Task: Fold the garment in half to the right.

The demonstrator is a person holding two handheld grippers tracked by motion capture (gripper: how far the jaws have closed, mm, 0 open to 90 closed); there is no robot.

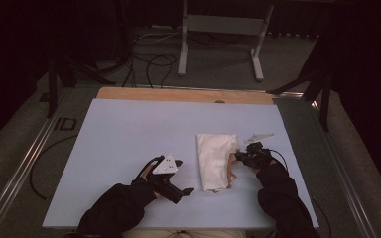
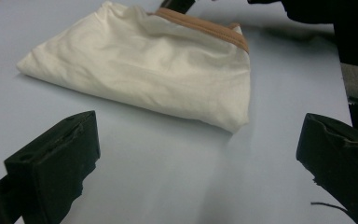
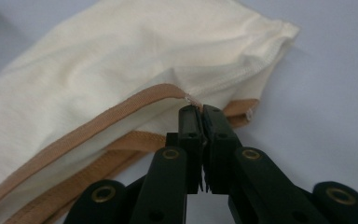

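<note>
A cream cloth [image 1: 213, 158] with a tan band lies folded on the blue table top [image 1: 129, 134], right of the middle. My right gripper [image 1: 239, 156] is at the cloth's right edge. In the right gripper view its jaws [image 3: 200, 109] are shut on the end of the tan band [image 3: 121, 112], which rises off the layer below it. My left gripper [image 1: 184, 176] lies low on the table to the left of the cloth, open and pointing at it. In the left gripper view the cloth [image 2: 144, 70] sits well beyond the wide-apart jaws [image 2: 196, 163], with nothing between them.
A small pale scrap [image 1: 260, 136] lies on the table just behind the right gripper. A wooden strip [image 1: 178, 94] borders the table's far edge. Beyond it, on the floor, stand a metal frame [image 1: 218, 39] and loose cables [image 1: 149, 64].
</note>
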